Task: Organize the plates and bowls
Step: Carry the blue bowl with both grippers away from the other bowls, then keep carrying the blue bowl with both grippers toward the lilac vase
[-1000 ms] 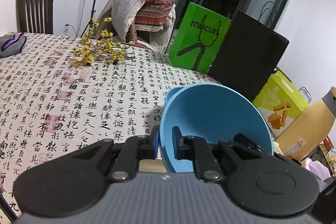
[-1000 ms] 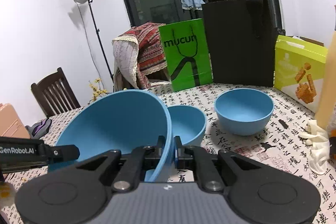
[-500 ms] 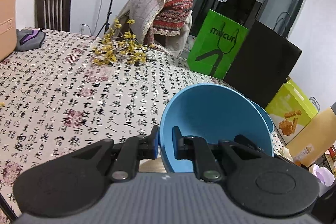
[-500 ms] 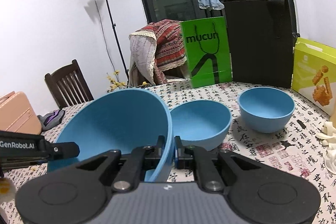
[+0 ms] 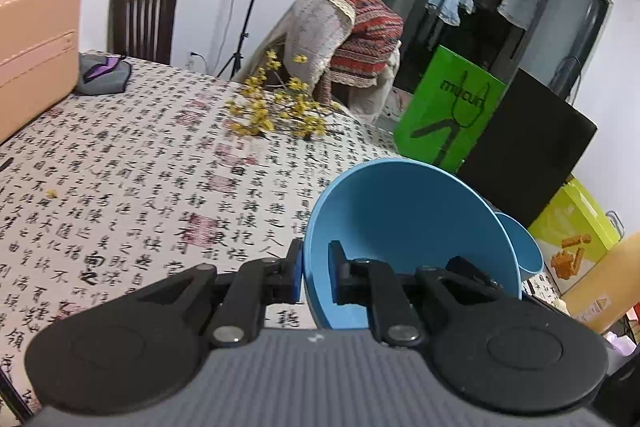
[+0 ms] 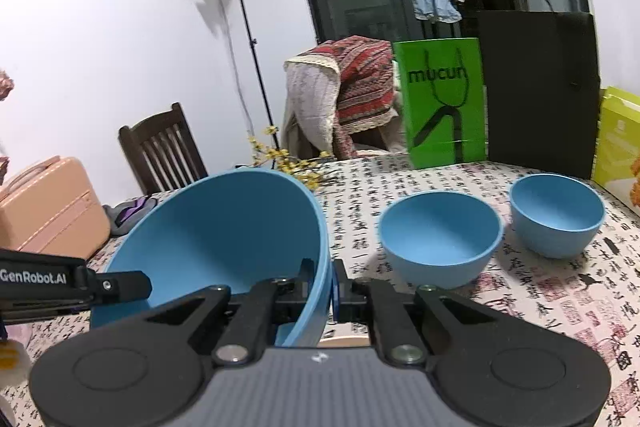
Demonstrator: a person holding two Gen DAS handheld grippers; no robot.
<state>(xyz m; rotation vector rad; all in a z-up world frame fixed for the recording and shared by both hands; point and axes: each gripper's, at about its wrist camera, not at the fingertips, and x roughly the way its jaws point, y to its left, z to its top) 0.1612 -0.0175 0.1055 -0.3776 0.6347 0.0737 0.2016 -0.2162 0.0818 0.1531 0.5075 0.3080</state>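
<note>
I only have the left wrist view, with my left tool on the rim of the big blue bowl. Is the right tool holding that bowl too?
Observer: Yes. The right tool is shut on the opposite rim of the big bowl.
Operator: I see a sliver of another blue bowl behind it. How many are out there?
Observer: Two smaller ones stand on the table: a middle bowl and a far bowl to its right.
Operator: Stacked or touching?
Observer: Neither. Both are upright and empty, with a strip of tablecloth showing between them.
</note>
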